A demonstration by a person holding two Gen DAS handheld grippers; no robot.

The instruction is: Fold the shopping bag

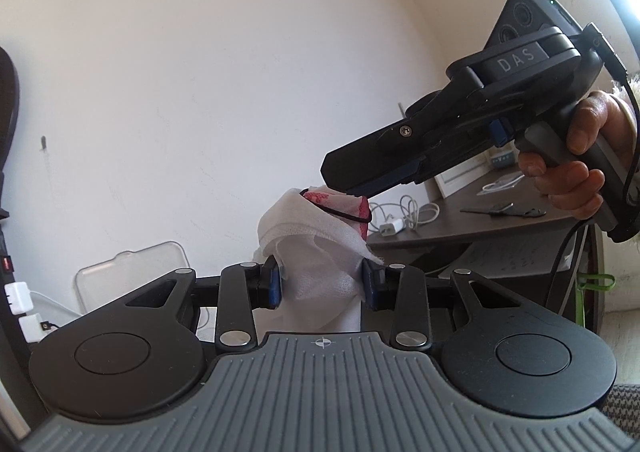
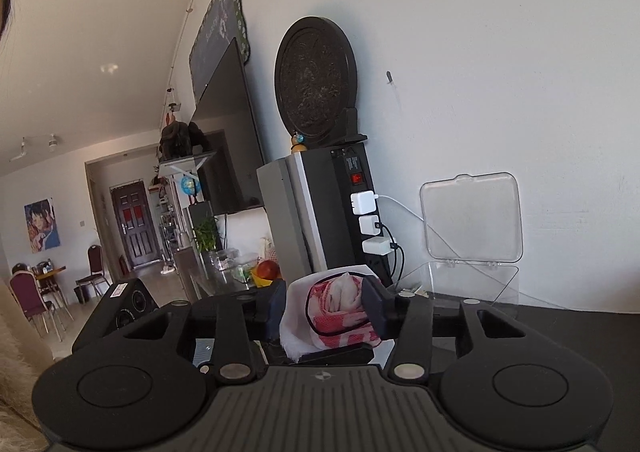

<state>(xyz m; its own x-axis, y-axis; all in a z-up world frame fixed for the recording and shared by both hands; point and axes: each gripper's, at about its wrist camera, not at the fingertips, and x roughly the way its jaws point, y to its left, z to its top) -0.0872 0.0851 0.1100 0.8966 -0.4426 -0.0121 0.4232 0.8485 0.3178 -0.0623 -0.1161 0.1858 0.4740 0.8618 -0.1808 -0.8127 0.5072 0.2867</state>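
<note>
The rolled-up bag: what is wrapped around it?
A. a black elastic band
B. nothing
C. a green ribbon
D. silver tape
A: a thin black band loops around the rolled white-and-red bag, which sits between the right gripper's fingers.

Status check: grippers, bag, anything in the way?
Left gripper shut on rolled white-and-red fabric shopping bag. Right gripper shut on its top end. Nothing in the way.

I get bright, soft daylight in both views, glare bleaching the upper right corner of the left wrist view. Fisheye bending curves the wall [image 1: 200, 72] and darkens corners (focus holds, no motion blur).
</note>
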